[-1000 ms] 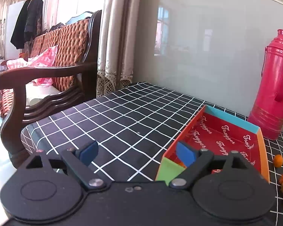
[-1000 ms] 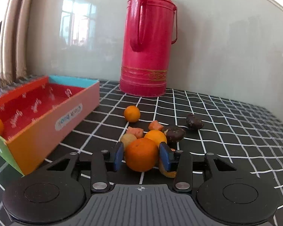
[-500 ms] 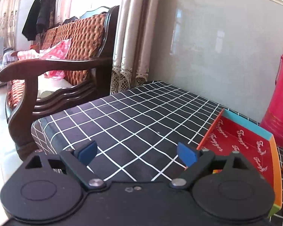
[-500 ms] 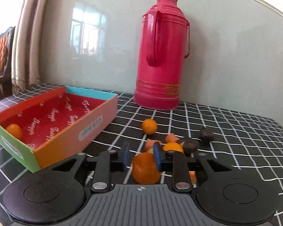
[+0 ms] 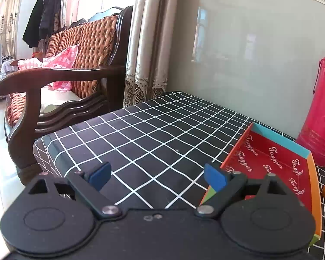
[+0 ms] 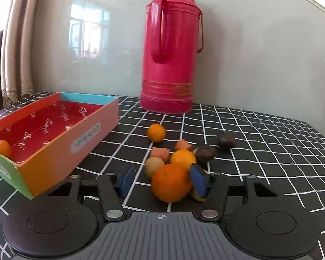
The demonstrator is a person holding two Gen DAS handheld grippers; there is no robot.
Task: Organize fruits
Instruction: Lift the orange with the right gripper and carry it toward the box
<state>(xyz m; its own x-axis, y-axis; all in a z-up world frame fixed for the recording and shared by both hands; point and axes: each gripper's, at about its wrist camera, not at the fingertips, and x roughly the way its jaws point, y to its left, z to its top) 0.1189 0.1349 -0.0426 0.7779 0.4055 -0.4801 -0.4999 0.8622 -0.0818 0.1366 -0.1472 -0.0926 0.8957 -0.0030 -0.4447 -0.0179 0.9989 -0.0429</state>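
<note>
A colourful cardboard box (image 6: 54, 130) with a red inside stands on the checked table; one small orange (image 6: 2, 148) lies in its near corner. The box also shows at the right of the left wrist view (image 5: 270, 162). A pile of fruit lies right of the box: a large orange (image 6: 171, 183), a smaller orange (image 6: 183, 158), a far small orange (image 6: 156, 132), a yellowish fruit (image 6: 153, 165) and dark fruits (image 6: 203, 152). My right gripper (image 6: 162, 181) is open; the large orange rests against its right pad, apart from the left pad. My left gripper (image 5: 157, 176) is open and empty over the tablecloth.
A tall red thermos (image 6: 170, 49) stands at the back against the wall; it also shows in the left wrist view (image 5: 322, 112). A wooden armchair (image 5: 60, 82) stands past the table's left edge. Orange star-shaped pieces (image 6: 161, 153) lie among the fruit.
My right gripper was shut on the large orange and has opened; the orange now sits by the right pad. My left gripper has swung left, away from the box.
</note>
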